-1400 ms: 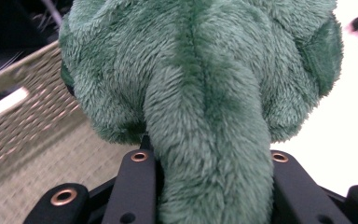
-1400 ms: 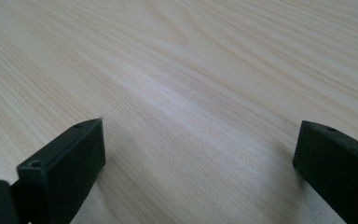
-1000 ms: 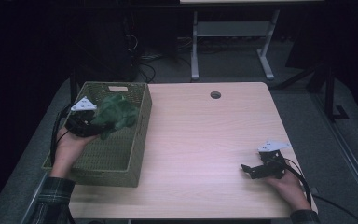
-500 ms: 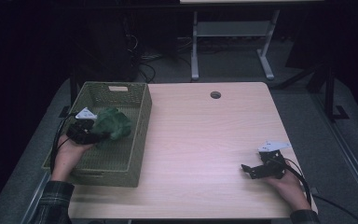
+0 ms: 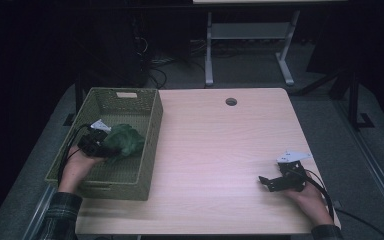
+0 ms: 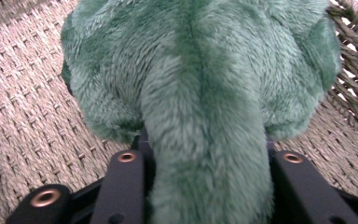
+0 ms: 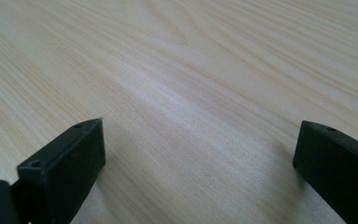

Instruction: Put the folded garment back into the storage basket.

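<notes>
A green plush toy [image 5: 125,141] lies low inside the woven green basket [image 5: 152,130] at the table's left. My left gripper [image 5: 102,145] reaches in from the basket's left side. In the left gripper view a limb of the plush toy [image 6: 200,70] fills the gap between the black jaws of the left gripper [image 6: 205,158] and touches both. Those jaws have just been opening with the toy still between them. The basket's woven floor [image 6: 28,107] lies right under the toy. My right gripper [image 5: 265,182] rests on the table at the near right, open, with bare wood between the jaws of the right gripper [image 7: 200,135].
The light wooden table [image 5: 220,145] has a round cable hole [image 5: 231,101] near its far edge. A white metal stand [image 5: 247,45] and cables sit on the dark floor beyond. A cable trails from each gripper.
My left hand has sunk with the plush toy from above the basket's rim down into the basket and toward the near side. The right hand has not moved.
</notes>
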